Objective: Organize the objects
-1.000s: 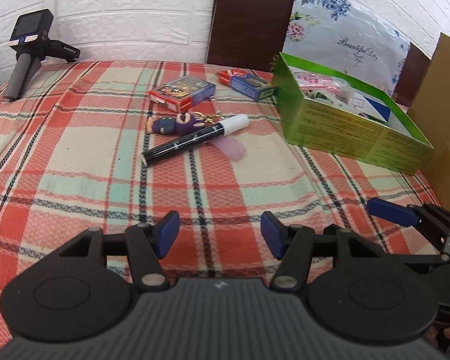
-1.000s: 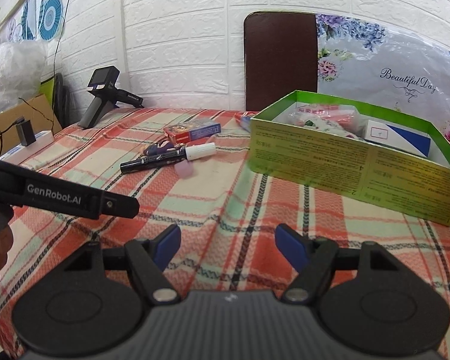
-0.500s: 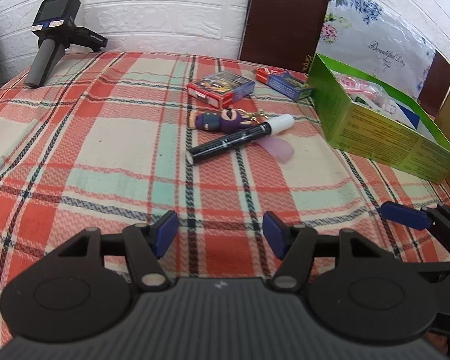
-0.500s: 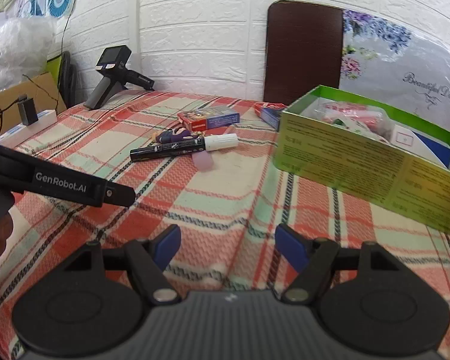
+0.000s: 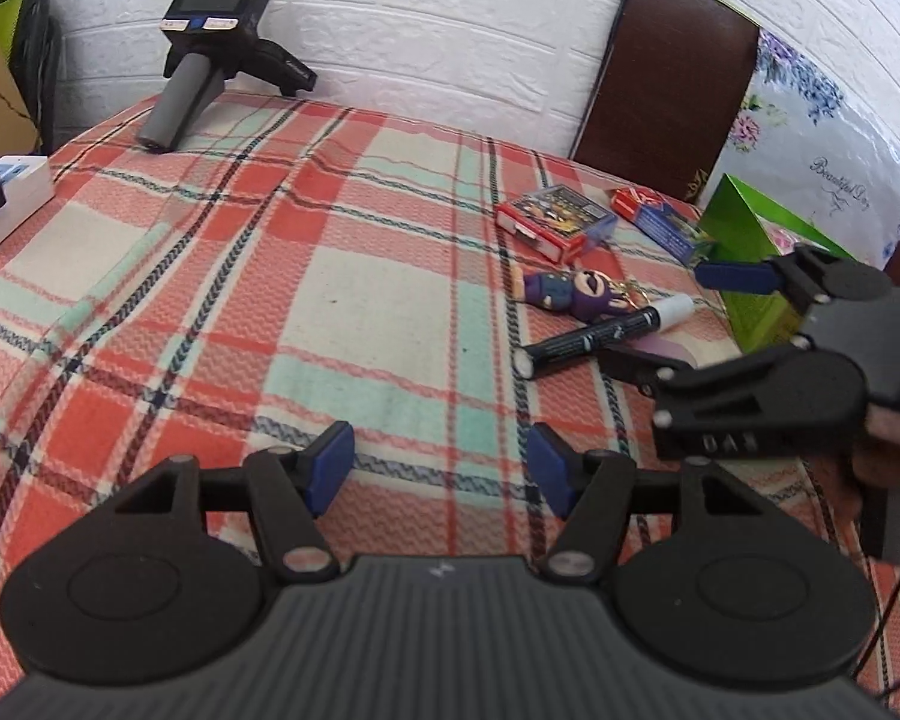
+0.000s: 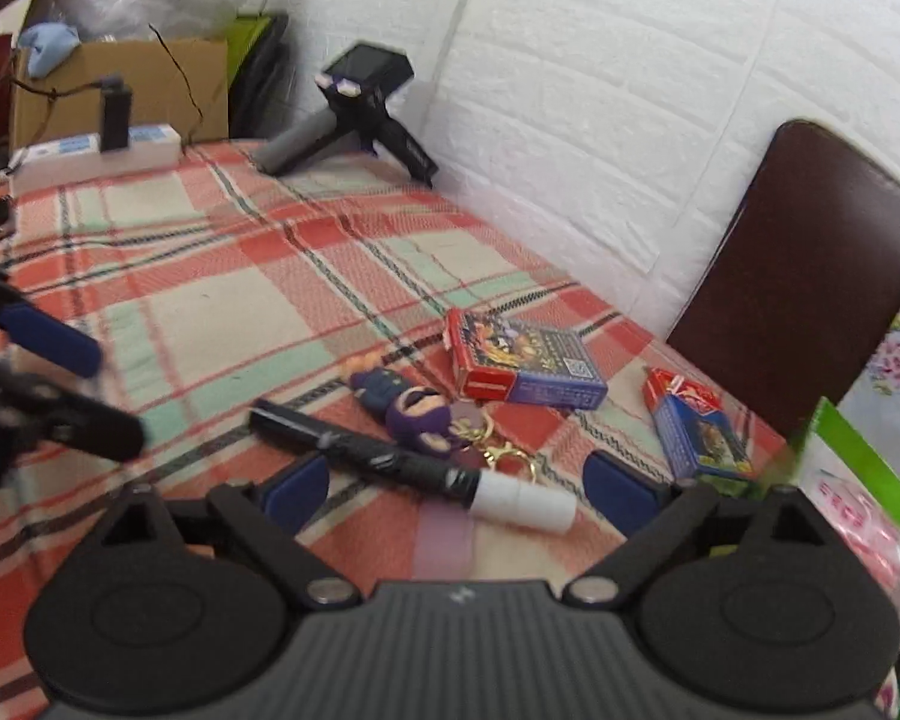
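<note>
Marker [image 6: 411,465] lies on the plaid cloth [image 6: 222,312], touching the purple keychain toy [image 6: 411,405], with two card boxes just past it. My right gripper [image 6: 456,489] hangs over the marker, fingers spread wide, gripping nothing. My left gripper [image 5: 441,468] is spread wide too, over bare cloth, well apart from the marker.

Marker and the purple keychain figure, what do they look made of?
Marker: likely hard plastic, glossy black barrel with a highlight, matte white cap. Keychain figure: seemingly soft rubber or PVC, matte moulded shapes, with gold metal-looking rings.
</note>
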Demonstrator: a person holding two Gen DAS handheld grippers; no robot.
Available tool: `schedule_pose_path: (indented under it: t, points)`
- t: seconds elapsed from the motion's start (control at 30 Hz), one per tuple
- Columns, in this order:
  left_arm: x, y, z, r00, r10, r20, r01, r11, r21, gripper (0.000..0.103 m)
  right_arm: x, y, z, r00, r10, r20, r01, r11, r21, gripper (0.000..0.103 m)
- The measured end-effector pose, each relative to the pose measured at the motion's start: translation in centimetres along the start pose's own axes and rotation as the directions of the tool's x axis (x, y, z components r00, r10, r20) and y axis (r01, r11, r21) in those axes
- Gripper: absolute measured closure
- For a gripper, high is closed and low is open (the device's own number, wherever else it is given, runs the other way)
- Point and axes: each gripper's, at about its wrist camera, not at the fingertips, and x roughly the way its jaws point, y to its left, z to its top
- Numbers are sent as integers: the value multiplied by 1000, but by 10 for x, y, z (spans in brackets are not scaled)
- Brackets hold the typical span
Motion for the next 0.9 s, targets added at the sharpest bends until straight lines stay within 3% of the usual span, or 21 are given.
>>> schedule_pose_path:
  t: [0.1, 0.13, 0.2, 0.4, 0.57, 0.6, 0.67, 0.73, 0.83, 0.9]
  points:
    - [1, 1, 1, 1000, -5, -3, 5, 1000, -2, 38, 5, -12, -2, 994, 105, -27, -102, 991, 84, 36]
    - [1, 1, 1, 1000, -6, -4, 6, 1000, -3, 38, 0, -12, -4, 994, 107, -37, -102, 989, 111, 53]
    - [1, 2, 2, 1000, -16, -12, 16, 1000, -13, 38, -11, -8, -9, 995, 88, -46, -81, 988, 134, 64]
    - [5, 0, 11, 987, -145, -67, 139, 986, -91, 38, -58, 19, -42, 993, 120, 1, -118, 973, 198, 66]
    - [19, -22, 15, 957, -248, -153, 233, 966, -107, 37, -82, 37, -63, 981, 191, 35, -192, 928, 318, 71]
    - [19, -27, 14, 955, -252, -158, 238, 966, -103, 37, -84, 38, -66, 981, 192, 42, -194, 920, 340, 72]
    - [17, -33, 14, 959, -241, -147, 229, 969, -93, 35, -87, 37, -71, 982, 181, 54, -188, 905, 381, 90]
    - [18, -33, 14, 952, -255, -167, 237, 964, -123, 35, -86, 28, -75, 978, 201, 59, -207, 878, 431, 96]
    - [15, -28, 13, 948, -259, -185, 229, 959, -166, 35, -88, 19, -76, 975, 213, 59, -214, 845, 489, 94]
    - [11, -27, 14, 952, -248, -178, 218, 961, -170, 35, -94, 19, -75, 981, 178, 75, -192, 865, 464, 86]
